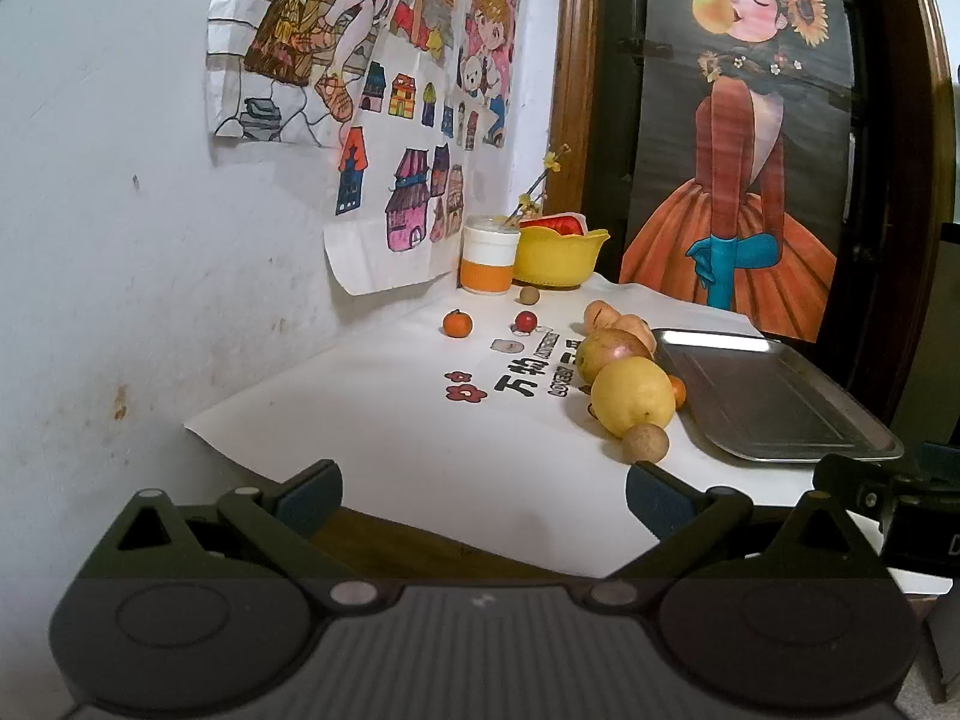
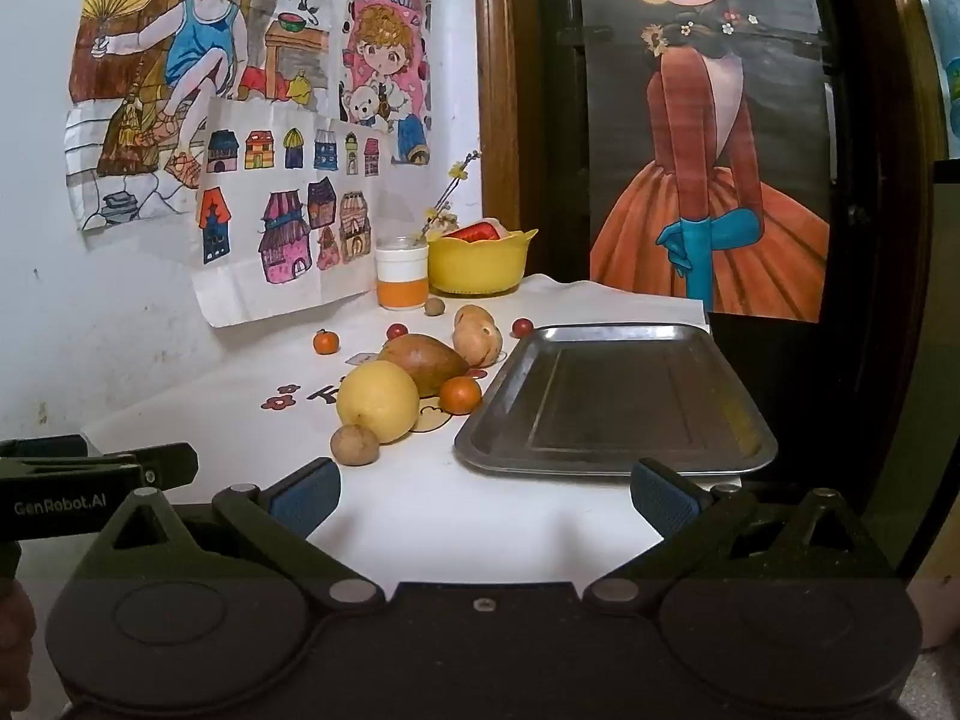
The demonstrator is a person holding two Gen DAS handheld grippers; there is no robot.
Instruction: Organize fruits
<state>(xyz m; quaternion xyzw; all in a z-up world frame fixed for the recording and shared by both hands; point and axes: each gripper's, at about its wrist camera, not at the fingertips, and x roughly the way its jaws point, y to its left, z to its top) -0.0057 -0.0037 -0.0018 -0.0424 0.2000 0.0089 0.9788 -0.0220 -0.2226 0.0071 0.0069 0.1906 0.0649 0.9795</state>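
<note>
Hiding behind the lemon [image 1: 631,393], a tangerine [image 1: 678,391]; both hand-held grippers gape.

both wrist cams sit low at the table's near edge, looking forward toward the wall corner. left one is further left, right one faces the metal tray [image 2: 612,402] closer. both share the yellow fruit [image 1: 631,395] and tray.

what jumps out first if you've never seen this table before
A cluster of fruit on the white cloth, led by a big yellow fruit with a small brown one in front of it. Right of the cluster lies an empty metal tray. At the back by the wall stands a yellow bowl. Both grippers, left gripper and right gripper, are open and hold nothing.
</note>
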